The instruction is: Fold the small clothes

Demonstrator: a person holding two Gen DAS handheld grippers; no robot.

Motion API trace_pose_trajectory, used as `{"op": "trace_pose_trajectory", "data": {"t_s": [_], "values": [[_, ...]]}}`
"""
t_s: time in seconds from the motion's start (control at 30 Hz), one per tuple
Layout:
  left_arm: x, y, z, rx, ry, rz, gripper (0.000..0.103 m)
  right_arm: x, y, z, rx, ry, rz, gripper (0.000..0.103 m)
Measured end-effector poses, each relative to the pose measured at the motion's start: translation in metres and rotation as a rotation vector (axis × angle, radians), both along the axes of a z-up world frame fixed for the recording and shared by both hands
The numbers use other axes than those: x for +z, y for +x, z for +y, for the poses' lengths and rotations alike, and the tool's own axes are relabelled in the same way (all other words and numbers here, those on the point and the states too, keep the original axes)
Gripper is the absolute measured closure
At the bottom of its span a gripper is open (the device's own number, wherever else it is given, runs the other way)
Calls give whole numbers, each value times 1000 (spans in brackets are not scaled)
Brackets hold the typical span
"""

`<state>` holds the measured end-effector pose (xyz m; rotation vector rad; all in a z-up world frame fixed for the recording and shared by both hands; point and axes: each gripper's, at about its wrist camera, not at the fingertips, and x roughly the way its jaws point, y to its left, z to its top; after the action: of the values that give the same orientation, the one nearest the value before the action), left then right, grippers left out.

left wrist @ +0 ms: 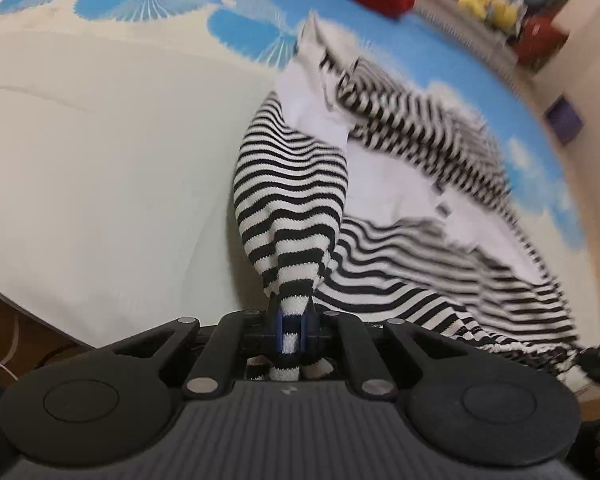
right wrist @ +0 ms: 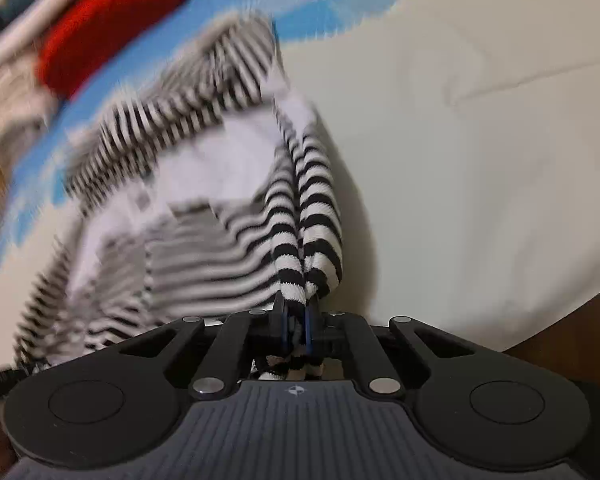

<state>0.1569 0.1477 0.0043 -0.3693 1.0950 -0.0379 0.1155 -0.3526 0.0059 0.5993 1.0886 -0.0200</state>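
The cream bed sheet with blue prints (left wrist: pixel 100 152) carries the black-and-white striped knit garment (left wrist: pixel 292 184). My left gripper (left wrist: pixel 291 330) and right gripper (right wrist: pixel 296 330) each pinch a bunched edge, probably corners. I should lift evenly, keeping tension, then fold over squarely.
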Motion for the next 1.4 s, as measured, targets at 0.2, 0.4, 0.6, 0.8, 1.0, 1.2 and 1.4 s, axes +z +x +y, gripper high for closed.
{"op": "trace_pose_trajectory", "data": {"t_s": [0.2,0.4,0.6,0.8,1.0,1.2,1.4], "values": [[-26,11,2,22,37,143,77,-19,1,6,35,-65,104,95],[-36,20,8,35,21,177,64,-30,8,7,3,-96,155,80],[-48,16,-2,-8,87,220,56,-37,12,11,31,-125,177,78],[-45,15,-2,-17,40,191,94,-39,11,13,48,-139,180,79],[-35,10,0,-1,15,138,88,-24,7,9,18,-124,103,97],[-44,13,2,32,30,170,69,-34,9,11,17,-120,160,87],[-55,13,2,21,52,206,67,-38,10,12,21,-139,185,81]]}}
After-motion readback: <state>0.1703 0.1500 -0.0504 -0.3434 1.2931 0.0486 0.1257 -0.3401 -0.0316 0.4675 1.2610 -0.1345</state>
